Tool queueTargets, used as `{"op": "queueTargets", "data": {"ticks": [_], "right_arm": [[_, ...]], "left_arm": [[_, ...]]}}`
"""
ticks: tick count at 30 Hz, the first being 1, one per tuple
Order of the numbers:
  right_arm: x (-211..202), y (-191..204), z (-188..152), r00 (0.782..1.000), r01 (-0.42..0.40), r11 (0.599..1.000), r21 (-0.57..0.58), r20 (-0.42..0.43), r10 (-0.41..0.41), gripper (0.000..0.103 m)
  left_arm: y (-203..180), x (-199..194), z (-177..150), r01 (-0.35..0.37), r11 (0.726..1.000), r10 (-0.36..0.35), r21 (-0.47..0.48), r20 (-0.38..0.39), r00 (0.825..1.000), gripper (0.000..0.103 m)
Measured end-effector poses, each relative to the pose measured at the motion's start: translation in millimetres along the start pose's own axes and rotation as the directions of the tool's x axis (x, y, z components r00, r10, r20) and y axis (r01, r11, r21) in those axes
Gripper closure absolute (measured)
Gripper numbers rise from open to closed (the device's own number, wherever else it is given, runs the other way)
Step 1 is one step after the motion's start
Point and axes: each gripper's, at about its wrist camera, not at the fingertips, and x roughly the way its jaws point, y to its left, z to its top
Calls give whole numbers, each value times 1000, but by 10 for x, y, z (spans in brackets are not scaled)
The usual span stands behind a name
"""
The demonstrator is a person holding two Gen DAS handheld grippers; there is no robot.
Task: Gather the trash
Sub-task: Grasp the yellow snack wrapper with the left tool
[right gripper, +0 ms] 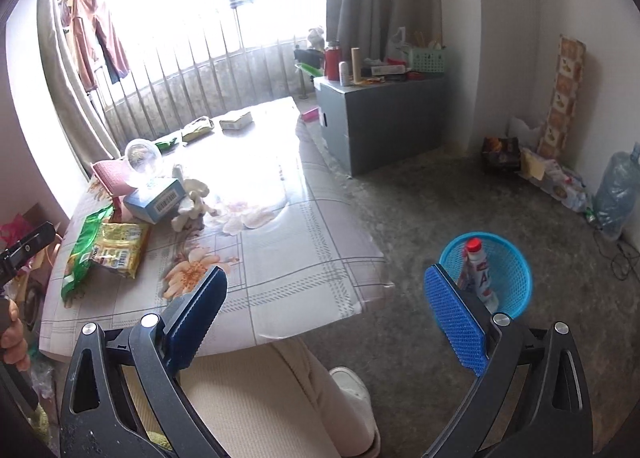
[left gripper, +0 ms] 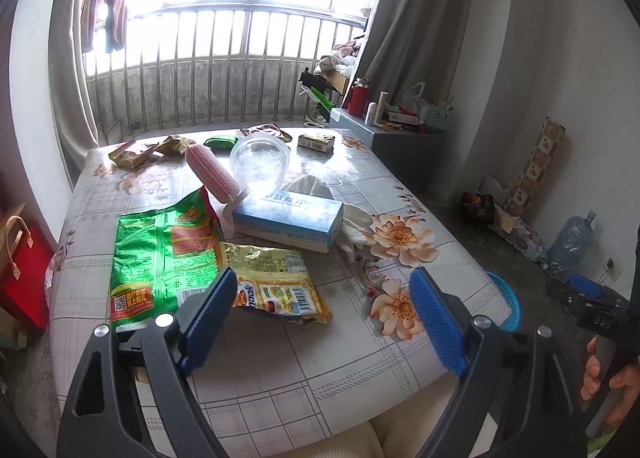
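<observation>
Beyond the table (right gripper: 320, 282) edge, basket (right gripper: 512, 278) stands apart.

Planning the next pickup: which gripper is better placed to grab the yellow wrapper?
Left. The left gripper is open right over the yellow wrapper; the right gripper points toward the blue basket.

The left gripper (left gripper: 322, 322), blue-padded fingers spread wide, hovers low in the frame over a floral-patterned tablecloth table (left gripper: 420, 194). At centre left, a crinkled green snack bag (left gripper: 160, 254) overlaps a yellow foil wrapper (left gripper: 276, 282), perhaps empty. A pale blue cardboard box (left gripper: 288, 222) lies just above them.
</observation>
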Motion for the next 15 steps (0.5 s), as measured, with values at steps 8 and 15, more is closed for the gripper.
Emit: {"op": "queueTargets", "data": {"ticks": [8, 15], "right_arm": [[228, 176, 62, 986, -136, 990, 30, -93, 138, 8], [404, 190, 93, 948, -254, 961, 112, -168, 270, 26]], "left_arm": [[175, 23, -182, -37, 999, 37, -36, -13, 999, 17], [340, 192, -263, -21, 996, 18, -90, -37, 999, 17]]}}
